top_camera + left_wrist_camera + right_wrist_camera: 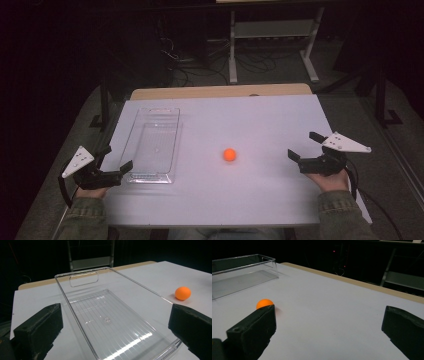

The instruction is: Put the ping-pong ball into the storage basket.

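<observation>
An orange ball rests on the white table, roughly at its middle and a little toward the person's side. Nothing touches it. In the left gripper view the ball sits off to the right, beyond the long side of the tray; in the right gripper view it peeks out from behind the top of the left-hand jaw, farther off on the bare tabletop.

To the left of the ball, well apart from it, lies a clear plastic tray, long and narrow, its length running away from the person. It has a handle slot in the far end wall and a ribbed floor. It looks empty, though the glare on the plastic makes the floor hard to read in full.

The left gripper sits at the left edge of the table, just beside the tray's near left corner, with its jaws spread wide and nothing between them; in its own view the near end of the tray lies between the two black pads without touching them. The right gripper is held near the right edge of the table, pointing left toward the ball, well apart from it. Its jaws also stand wide apart and hold nothing.

The room behind the table is dark, with a pale metal rack and loose cables on the floor.
</observation>
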Action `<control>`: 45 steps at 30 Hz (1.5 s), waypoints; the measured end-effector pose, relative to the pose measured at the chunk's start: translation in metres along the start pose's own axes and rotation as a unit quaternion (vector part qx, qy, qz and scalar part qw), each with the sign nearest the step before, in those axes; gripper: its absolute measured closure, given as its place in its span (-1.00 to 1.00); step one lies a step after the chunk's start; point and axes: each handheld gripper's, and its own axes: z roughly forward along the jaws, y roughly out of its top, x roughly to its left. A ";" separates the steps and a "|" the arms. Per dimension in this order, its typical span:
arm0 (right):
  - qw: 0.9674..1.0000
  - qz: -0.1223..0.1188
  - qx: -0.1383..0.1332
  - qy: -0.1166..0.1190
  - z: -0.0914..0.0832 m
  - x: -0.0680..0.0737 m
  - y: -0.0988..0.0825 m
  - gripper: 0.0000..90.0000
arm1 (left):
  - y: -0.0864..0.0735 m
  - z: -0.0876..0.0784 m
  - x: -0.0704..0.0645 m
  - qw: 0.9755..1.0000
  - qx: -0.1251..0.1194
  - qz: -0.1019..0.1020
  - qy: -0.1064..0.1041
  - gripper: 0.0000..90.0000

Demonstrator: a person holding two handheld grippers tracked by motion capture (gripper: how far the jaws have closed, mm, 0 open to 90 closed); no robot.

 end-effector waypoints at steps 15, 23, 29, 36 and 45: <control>1.000 0.002 0.010 0.000 0.003 -0.001 -0.002 -1.00 | 0.006 0.005 -0.004 1.000 0.012 0.004 -0.003 -1.00; 1.000 0.000 0.015 0.002 0.005 0.001 -0.003 -1.00 | 0.015 0.006 -0.001 1.000 0.023 0.020 0.002 -1.00; 1.000 -0.001 0.017 0.002 0.006 0.001 -0.003 -1.00 | 0.023 0.009 -0.004 0.999 0.037 0.038 -0.004 -1.00; 1.000 0.001 0.013 0.005 0.005 0.001 -0.003 -1.00 | 0.033 0.015 -0.008 0.997 0.052 0.054 -0.015 -1.00; 1.000 0.001 0.012 0.009 0.005 0.001 -0.003 -1.00 | 0.047 0.022 -0.013 0.996 0.056 0.068 -0.024 -1.00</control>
